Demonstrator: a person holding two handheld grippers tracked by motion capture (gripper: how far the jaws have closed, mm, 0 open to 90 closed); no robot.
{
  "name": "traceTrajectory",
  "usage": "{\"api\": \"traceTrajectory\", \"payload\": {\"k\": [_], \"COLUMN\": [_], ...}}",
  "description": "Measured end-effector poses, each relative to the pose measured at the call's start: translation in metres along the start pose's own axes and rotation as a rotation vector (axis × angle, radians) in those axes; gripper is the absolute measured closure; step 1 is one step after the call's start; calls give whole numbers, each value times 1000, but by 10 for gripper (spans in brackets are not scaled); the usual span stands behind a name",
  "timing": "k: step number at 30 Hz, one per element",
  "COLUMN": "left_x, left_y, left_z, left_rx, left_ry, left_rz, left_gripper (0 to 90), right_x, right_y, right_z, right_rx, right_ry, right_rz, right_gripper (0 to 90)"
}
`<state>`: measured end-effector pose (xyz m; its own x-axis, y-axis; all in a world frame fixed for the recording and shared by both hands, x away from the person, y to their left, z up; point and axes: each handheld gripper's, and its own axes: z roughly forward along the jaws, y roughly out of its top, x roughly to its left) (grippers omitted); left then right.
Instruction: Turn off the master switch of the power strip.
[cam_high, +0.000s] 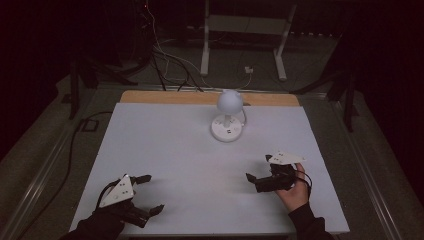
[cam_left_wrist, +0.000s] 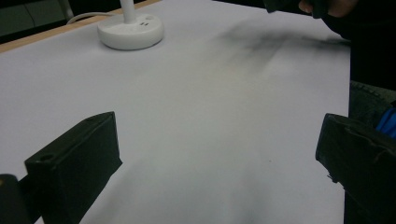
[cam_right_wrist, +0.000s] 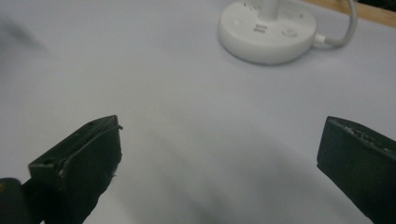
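Desk lamp (cam_high: 228, 117) with a round white head and a round white base stands upright toward the far middle of the table (cam_high: 165, 150), on the white sheet that covers most of the top; a strip of bare wood shows along the far edge behind it. A white cable (cam_high: 244, 116) leaves the base on its right side and runs off toward the back. In the left gripper view the lamp's base (cam_left_wrist: 130, 31) sits far ahead at upper left, with two small dark slots on its top; in the right gripper view the base (cam_right_wrist: 267, 31) lies ahead at upper right, its cable (cam_right_wrist: 350, 23) curving away from the rim. The left hand-held gripper (cam_high: 150, 194) rests low over the near left corner of the table, well apart from the lamp, its two black jaws spread wide with nothing but white sheet between them. The right hand-held gripper (cam_high: 259, 169) is over the near right part of the table, nearer the lamp but not touching it, pointed left and a little away from the person; its jaws are likewise spread wide apart over bare sheet. Each carries a grey three-cornered plate on top. A dark sleeve covers each forearm at the bottom edge. Beyond the table the floor is dim, with loose cables and a white metal frame.
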<state>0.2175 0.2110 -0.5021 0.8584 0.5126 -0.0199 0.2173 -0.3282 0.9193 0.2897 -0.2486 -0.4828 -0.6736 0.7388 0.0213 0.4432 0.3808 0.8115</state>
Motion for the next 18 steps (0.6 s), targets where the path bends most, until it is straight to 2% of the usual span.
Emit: {"api": "traceTrajectory", "payload": {"k": [10, 18], "left_x": [0, 0], "left_y": [0, 0], "left_z": [1, 0], "left_rx": [3, -2], "left_ry": [2, 1], "left_rz": [3, 1], "left_gripper": [4, 4], "right_x": [-4, -6], "right_y": [-23, -46], "right_z": [-13, -26], "right_rx": [31, 69], "right_ry": [11, -28], "right_rz": [0, -35], "right_gripper": [0, 0]}}
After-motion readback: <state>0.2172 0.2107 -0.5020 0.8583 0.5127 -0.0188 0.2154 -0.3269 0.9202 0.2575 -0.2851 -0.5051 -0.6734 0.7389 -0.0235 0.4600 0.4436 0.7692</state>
